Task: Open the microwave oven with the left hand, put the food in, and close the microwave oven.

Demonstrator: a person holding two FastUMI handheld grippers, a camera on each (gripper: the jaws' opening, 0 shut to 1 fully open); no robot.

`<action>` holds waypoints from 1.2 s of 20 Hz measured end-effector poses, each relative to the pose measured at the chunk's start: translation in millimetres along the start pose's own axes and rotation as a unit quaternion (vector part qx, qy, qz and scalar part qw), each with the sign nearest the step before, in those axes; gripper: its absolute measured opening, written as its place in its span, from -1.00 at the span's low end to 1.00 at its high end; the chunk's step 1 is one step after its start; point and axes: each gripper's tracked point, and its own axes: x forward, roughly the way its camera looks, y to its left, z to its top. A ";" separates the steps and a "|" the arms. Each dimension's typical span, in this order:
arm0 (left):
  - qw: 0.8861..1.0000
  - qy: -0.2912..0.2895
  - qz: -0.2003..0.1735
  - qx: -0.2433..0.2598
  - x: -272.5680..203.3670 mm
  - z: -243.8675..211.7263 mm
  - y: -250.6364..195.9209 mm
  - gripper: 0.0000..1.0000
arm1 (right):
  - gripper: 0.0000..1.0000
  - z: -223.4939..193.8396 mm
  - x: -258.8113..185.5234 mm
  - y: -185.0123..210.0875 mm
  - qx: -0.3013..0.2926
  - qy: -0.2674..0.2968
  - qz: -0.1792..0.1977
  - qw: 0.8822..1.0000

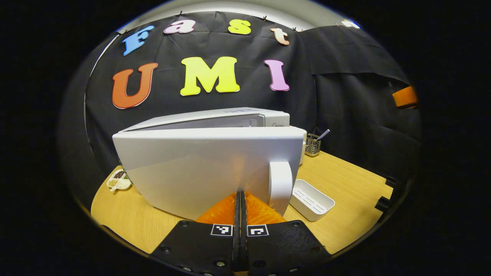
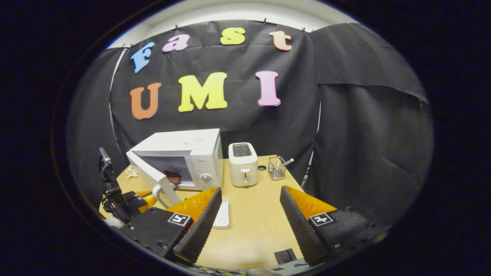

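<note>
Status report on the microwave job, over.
Left gripper shut, against the open microwave door beside its handle. Right gripper open, empty. Food inside the microwave. Door's swing path looks unobstructed.

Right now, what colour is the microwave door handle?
White, like the door; the handle shows best in the left gripper view.

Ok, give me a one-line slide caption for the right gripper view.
Right gripper open above the table, facing the microwave with its door swung open beside the toaster.
</note>
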 end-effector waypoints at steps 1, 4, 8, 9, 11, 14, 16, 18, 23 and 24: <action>1.000 -0.001 -0.001 -0.001 7.2 1.3 -2.1 -1.00 | 0.96 0.7 1.8 -4.2 -0.002 -0.001 -0.004 1.000; 1.000 -0.004 0.004 -0.007 26.1 6.3 -4.0 -1.00 | 0.96 -4.6 4.0 -14.6 -0.001 0.010 -0.010 1.000; 1.000 -0.010 0.016 -0.014 51.9 13.5 -2.1 -1.00 | 0.96 -5.5 6.9 -27.3 -0.001 0.014 -0.021 1.000; 1.000 -0.013 0.020 -0.014 58.5 16.6 -2.0 -1.00 | 0.96 -5.6 7.1 -29.7 -0.003 0.015 -0.023 1.000; 1.000 -0.013 0.025 -0.013 72.2 19.0 -1.1 -1.00 | 0.96 -7.2 9.5 -33.9 -0.002 0.018 -0.027 0.999; 0.999 -0.017 0.033 -0.013 89.5 24.4 0.8 -1.00 | 0.96 -8.8 13.9 -40.7 0.000 0.022 -0.027 0.999; 0.998 -0.022 0.050 -0.013 99.6 28.7 8.3 -1.00 | 0.96 -9.2 17.2 -46.3 0.000 0.024 -0.030 0.999; 0.998 -0.020 0.056 -0.030 103.8 28.2 9.4 -1.00 | 0.96 -8.9 20.7 -48.5 0.004 0.027 -0.031 0.999; 0.997 -0.024 0.061 -0.030 113.2 27.4 5.5 -1.00 | 0.96 -10.0 28.3 -49.9 0.010 0.034 -0.030 0.999; 0.997 -0.024 0.070 -0.033 119.5 27.8 9.0 -1.00 | 0.96 -10.4 29.9 -48.6 0.011 0.036 -0.026 0.999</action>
